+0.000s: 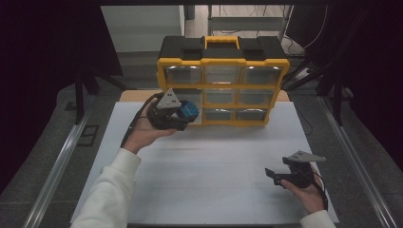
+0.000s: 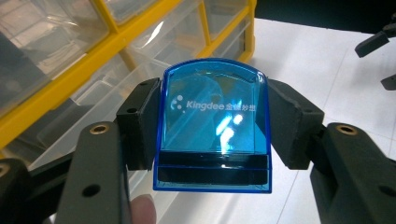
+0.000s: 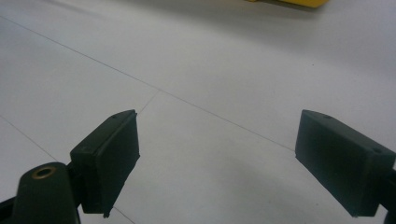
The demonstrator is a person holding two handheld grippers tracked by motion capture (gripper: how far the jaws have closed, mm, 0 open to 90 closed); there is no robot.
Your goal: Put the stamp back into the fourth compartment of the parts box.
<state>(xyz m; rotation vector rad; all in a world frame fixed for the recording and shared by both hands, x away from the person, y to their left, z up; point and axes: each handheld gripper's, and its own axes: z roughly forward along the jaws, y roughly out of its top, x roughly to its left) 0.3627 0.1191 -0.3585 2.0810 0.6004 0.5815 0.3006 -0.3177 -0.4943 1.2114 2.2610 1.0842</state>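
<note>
A clear blue plastic block [image 2: 215, 121] with white "Kingdee" lettering sits clamped between the jaws of my left gripper [image 2: 215, 123]. In the high view my left gripper [image 1: 183, 114] holds the blue block [image 1: 188, 110] right at the lower left drawers of a yellow and black drawer organiser [image 1: 223, 83]. The organiser's clear drawers [image 2: 88, 56] fill the left of the left gripper view. My right gripper [image 1: 272, 175] rests low over the white table [image 1: 209, 171] at the front right, open, with nothing between its fingers [image 3: 109, 158].
The organiser stands upright at the back of the white tabletop, with a yellow handle [image 1: 221, 40] on top. Metal rails [image 1: 62, 161] run along both sides of the table. My right gripper also appears far off in the left gripper view [image 2: 380, 56].
</note>
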